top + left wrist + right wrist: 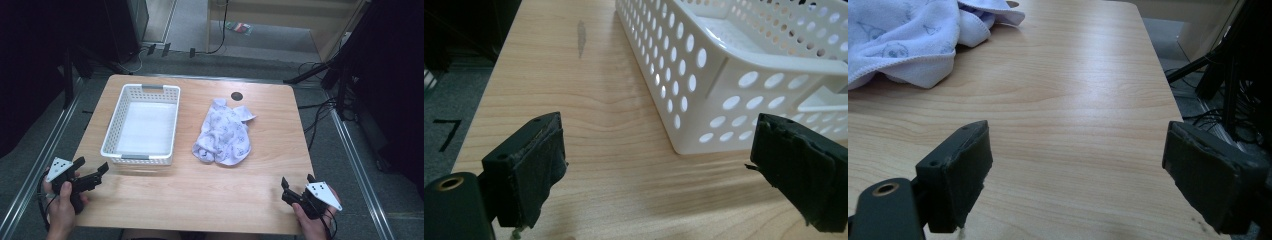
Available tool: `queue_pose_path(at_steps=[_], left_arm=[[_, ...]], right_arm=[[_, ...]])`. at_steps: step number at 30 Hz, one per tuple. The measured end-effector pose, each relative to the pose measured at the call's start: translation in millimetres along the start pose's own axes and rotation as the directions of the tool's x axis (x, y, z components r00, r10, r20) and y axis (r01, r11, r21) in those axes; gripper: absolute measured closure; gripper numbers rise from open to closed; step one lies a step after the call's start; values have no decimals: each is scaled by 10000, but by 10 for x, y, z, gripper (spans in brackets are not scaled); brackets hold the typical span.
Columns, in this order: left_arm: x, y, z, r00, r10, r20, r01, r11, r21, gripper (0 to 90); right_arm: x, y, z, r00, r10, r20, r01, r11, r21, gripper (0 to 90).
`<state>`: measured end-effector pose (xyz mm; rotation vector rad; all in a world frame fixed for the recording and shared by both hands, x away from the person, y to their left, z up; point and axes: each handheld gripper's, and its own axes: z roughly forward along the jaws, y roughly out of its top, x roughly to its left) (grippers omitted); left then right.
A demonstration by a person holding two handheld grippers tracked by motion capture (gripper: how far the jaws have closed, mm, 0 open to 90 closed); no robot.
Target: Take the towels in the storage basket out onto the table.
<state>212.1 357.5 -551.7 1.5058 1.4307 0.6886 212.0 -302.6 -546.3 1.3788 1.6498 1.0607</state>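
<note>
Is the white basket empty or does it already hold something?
Empty: the high view shows the white basket's bare floor, and the cloth lies crumpled on the table beside it.

Perforated glossy plastic basket (142,157), soft printed cloth (225,132), smooth wood-grain table (210,190).

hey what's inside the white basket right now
Nothing that can be seen. From the high view the white basket shows a bare white floor, and the crumpled cloth lies beside it on the table. In the left gripper view, the near wall hides part of the floor.
</note>
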Motion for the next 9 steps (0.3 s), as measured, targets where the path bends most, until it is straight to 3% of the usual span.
queue_pose_path(at_steps=[3,9], left_arm=[[23,-9,-26,9994,-257,-234,254,9996,-149,81],[-16,9,-92,9991,-147,-404,144,9999,-63,142]], right_arm=[[-3,0,0,10000,2,4,-2,10000,-13,126],[0,0,0,10000,-13,-15,13,10000,0,126]])
